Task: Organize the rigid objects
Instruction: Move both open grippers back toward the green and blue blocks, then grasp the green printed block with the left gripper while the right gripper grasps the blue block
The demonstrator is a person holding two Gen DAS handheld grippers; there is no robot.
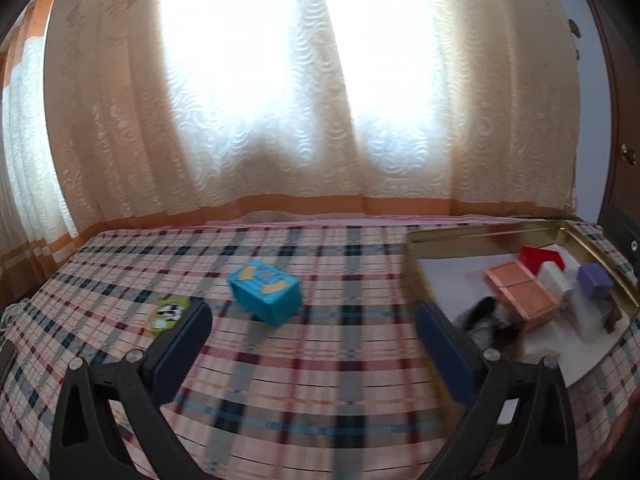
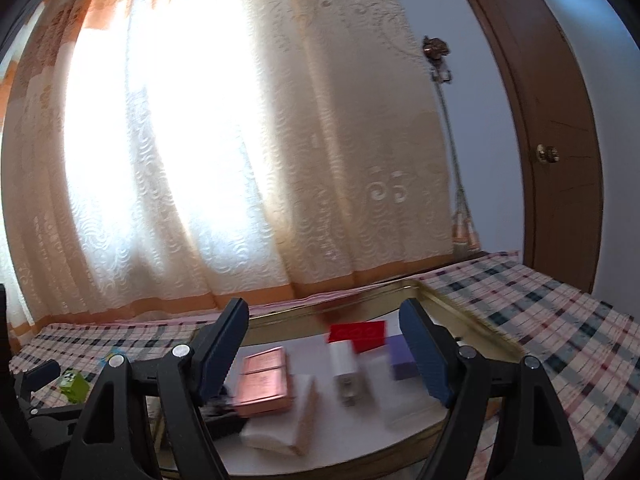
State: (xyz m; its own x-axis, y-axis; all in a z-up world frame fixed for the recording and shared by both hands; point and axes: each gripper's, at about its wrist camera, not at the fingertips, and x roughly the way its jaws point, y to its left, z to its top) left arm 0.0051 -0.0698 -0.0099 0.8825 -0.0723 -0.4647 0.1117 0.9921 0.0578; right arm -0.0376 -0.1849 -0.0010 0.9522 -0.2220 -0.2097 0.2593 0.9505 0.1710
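Most of the sorting looks done, as far as I can judge. In the lower right of my left view sits a shallow gold-rimmed metal tray (image 1: 496, 236) with a white floor, and in it I see a copper-pink flat box (image 1: 524, 294), a red box (image 1: 540, 258), a small white box (image 1: 554, 280), a purple cube-like box (image 1: 594, 278) and something dark and blurred (image 1: 486, 316) at its near edge that I cannot identify.

Two things are left out on the plaid tablecloth (image 1: 320, 360): a turquoise box with yellow and red print (image 1: 266, 294) at the centre of that view, and a small lime-green box with a black-and-white picture (image 1: 168, 314) to its left, just beyond my left finger.

My left gripper (image 1: 312, 332) has its jaws wide apart with nothing between them. My right gripper (image 2: 326, 344) is likewise spread and empty, hovering over the tray in the lower middle of its view.

Both boxes carry printing, but blur leaves no writing readable; the red box shows faint marks I cannot make out.
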